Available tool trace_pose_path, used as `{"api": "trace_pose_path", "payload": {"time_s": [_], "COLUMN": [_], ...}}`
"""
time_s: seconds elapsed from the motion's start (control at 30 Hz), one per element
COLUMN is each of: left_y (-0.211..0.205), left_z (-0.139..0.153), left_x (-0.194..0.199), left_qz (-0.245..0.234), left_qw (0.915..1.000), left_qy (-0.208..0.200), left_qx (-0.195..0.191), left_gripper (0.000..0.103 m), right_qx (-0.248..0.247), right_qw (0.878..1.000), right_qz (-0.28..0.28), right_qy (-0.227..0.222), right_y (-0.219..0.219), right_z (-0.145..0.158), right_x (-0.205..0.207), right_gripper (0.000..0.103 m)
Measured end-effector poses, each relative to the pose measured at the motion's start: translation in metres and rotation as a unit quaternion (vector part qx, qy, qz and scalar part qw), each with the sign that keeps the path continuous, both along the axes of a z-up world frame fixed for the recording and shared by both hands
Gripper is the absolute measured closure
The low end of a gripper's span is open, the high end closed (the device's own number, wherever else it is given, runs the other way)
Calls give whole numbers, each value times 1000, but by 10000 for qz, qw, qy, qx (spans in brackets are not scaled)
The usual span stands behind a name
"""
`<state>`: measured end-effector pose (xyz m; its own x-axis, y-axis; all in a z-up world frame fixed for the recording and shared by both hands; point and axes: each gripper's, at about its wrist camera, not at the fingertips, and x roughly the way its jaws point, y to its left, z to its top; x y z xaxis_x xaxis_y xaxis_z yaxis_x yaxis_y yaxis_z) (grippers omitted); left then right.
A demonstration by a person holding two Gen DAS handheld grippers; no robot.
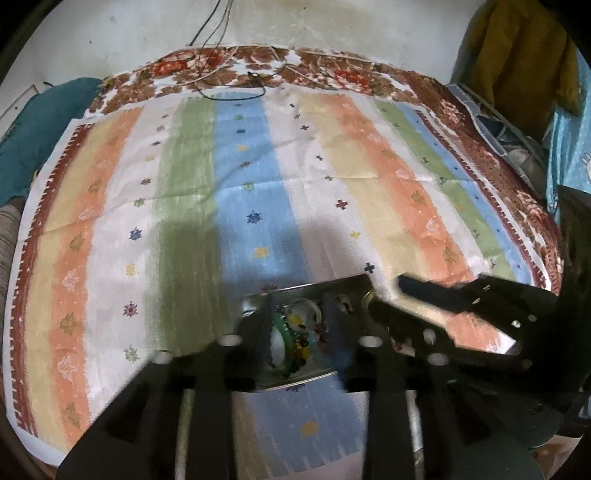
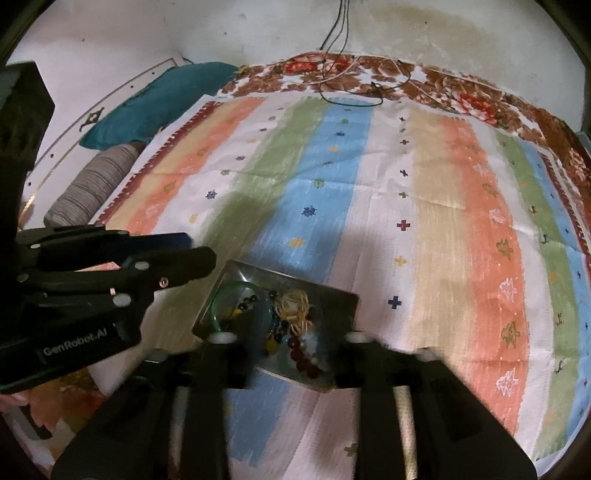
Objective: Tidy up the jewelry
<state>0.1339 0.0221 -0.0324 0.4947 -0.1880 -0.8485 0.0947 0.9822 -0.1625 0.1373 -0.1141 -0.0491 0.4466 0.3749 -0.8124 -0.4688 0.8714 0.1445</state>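
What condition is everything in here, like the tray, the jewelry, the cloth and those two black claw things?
Metal tray: flat on the cloth, holding jewelry.
Green bangle: lying in the tray.
Bead strings: heaped in the tray, tangled.
Striped cloth: spread out, creased.
Left hand-held gripper: open, empty.
Right hand-held gripper: open above the tray, empty.

Dim indoor light w/ warm-green colour cast; source seemingly above/behind, throwing soft dark shadows fwd across striped cloth (image 1: 332, 177) in both views. Strong fisheye bend, black vignette at corners. Motion blur on left gripper (image 1: 297, 332) and right gripper (image 2: 288, 350); metal tray (image 2: 349, 299) and beads smeared, details unreadable. Faint glare on tray rim. Far wall (image 2: 221, 33) evenly lit, stained, grainy.
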Motion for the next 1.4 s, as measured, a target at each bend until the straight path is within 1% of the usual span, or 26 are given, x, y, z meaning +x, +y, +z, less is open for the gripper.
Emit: {"api": "trace_pose_path", "payload": {"time_s": [0.17,0.3,0.33,0.37,0.43,0.5,0.53,0.6,0.63,0.67,0.7,0.73,0.8,0.83,0.87,0.93,1.03,1.17,1.4], "left_y": [8,12,11,11,9,6,5,4,3,3,2,1,-1,-2,-3,-4,-5,-6,-2], "left_z": [4,6,7,7,9,11,12,14,15,16,17,17,18,19,19,19,19,19,20], "left_x": [-8,-18,-20,-23,-29,-37,-40,-46,-50,-53,-55,-59,-65,-67,-69,-75,-81,-88,-96], "left_qz": [63,72,52,37,-22,-89,-112,-142,-152,-151,-149,-155,-187,-213,-251,-291,-309,-320,-138], "left_qw": [10000,9999,9999,9999,9999,9998,9997,9996,9995,9994,9993,9991,9987,9985,9982,9978,9976,9973,9973], "left_qy": [-37,-90,-101,-109,-151,-184,-202,-256,-293,-321,-341,-376,-448,-481,-514,-546,-562,-599,-655], "left_qx": [-25,7,1,-2,3,3,10,23,34,46,60,86,150,172,194,233,248,279,300], "left_gripper": [67,62,61,57,52,43,41,32,30,25,21,19,10,8,6,6,6,6,6], "right_qx": [-106,-106,-94,-73,-47,-46,-54,-53,-39,-20,-9,5,34,49,69,61,14,45,222], "right_qw": [9999,9998,9998,9997,9996,9994,9992,9990,9990,9989,9989,9989,9988,9987,9986,9984,9978,9976,9968], "right_qz": [-19,-56,-68,-85,-107,-135,-150,-158,-149,-145,-145,-144,-151,-152,-145,-135,-162,-174,-145], "right_qy": [-105,-169,-186,-209,-254,-318,-354,-413,-427,-436,-439,-444,-463,-477,-502,-539,-640,-671,-753], "right_y": [-6,-16,-18,-21,-26,-31,-34,-39,-41,-44,-46,-48,-52,-54,-56,-58,-63,-69,-73], "right_z": [3,7,8,10,12,15,16,18,19,19,19,20,20,20,21,21,21,21,23], "right_x": [-7,-15,-16,-19,-23,-28,-30,-36,-39,-41,-43,-45,-49,-52,-54,-57,-63,-69,-78], "right_gripper": [57,56,53,51,49,46,43,40,36,34,34,32,27,23,21,19,12,11,11]}}
